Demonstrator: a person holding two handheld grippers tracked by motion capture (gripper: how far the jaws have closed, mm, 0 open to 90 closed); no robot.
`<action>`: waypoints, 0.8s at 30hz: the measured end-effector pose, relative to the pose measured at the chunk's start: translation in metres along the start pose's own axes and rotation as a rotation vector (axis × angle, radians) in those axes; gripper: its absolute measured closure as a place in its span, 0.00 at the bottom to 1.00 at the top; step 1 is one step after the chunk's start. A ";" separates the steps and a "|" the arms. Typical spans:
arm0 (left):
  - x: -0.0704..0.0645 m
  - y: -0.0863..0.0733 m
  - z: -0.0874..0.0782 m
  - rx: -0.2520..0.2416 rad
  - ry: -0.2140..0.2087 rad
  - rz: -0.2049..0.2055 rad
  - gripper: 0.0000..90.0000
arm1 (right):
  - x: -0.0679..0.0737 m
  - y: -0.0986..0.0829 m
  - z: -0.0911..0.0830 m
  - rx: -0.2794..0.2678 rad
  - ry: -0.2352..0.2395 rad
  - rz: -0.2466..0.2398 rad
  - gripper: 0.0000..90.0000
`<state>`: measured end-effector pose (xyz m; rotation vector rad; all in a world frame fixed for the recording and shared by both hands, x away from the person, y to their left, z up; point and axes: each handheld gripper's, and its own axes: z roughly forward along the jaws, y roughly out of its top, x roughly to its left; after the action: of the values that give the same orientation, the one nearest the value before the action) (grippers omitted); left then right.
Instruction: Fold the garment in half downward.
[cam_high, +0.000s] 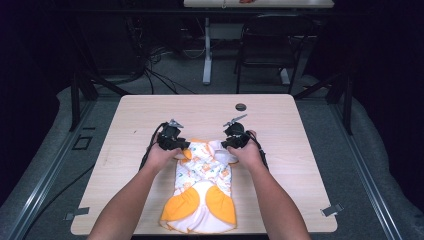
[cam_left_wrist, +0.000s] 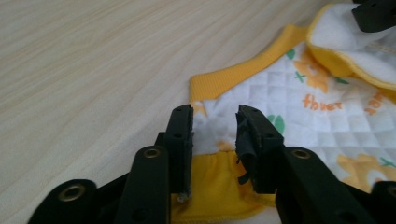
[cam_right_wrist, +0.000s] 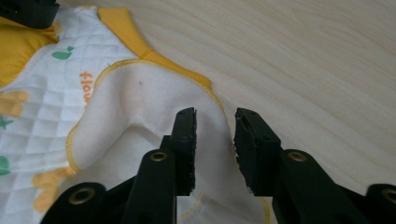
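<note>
1. A quilted baby romper (cam_high: 202, 187) lies flat on the near middle of the worktop (cam_high: 280, 125), white with orange flower prints, its two orange feet toward the person and its collar end away.
2. The left gripper (cam_high: 181, 146) sits at the romper's upper left corner. In the left gripper view its jaws stand partly open with quilted cloth and a yellow cuff (cam_left_wrist: 212, 184) between them, not yet pinched.
3. The right gripper (cam_high: 226, 145) sits at the upper right corner. In the right gripper view its jaws are likewise partly open, straddling a turned-over flap of white fleece lining (cam_right_wrist: 140, 107).
4. The work in hand looks like taking both top corners to fold or straighten the garment. To do it well, I would push each gripper deeper so that the ribbed yellow trim (cam_left_wrist: 243, 70) is inside the bite (thin edges slip), close both together, and lift evenly so the cloth does not skew.
5. The worktop is pale wood grain with a small dark grommet (cam_high: 241, 106) near its far edge.
6. Beyond it is a dim room with grey carpet, cables, another table's leg (cam_high: 207, 50) and a black chair (cam_high: 272, 45).
</note>
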<state>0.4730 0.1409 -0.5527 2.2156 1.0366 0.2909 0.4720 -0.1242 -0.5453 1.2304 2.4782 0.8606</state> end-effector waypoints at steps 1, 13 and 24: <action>0.001 -0.001 0.002 -0.011 0.015 -0.003 0.70 | 0.000 0.000 0.001 -0.001 0.002 0.000 0.71; 0.004 -0.012 0.009 0.014 0.025 -0.019 0.62 | 0.003 -0.005 0.014 0.066 0.002 -0.014 0.64; 0.004 -0.016 0.010 0.001 -0.014 -0.032 0.71 | 0.004 -0.009 0.017 0.044 0.035 0.029 0.80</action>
<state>0.4706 0.1469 -0.5714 2.1965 1.0640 0.2596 0.4716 -0.1187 -0.5637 1.2797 2.5251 0.8468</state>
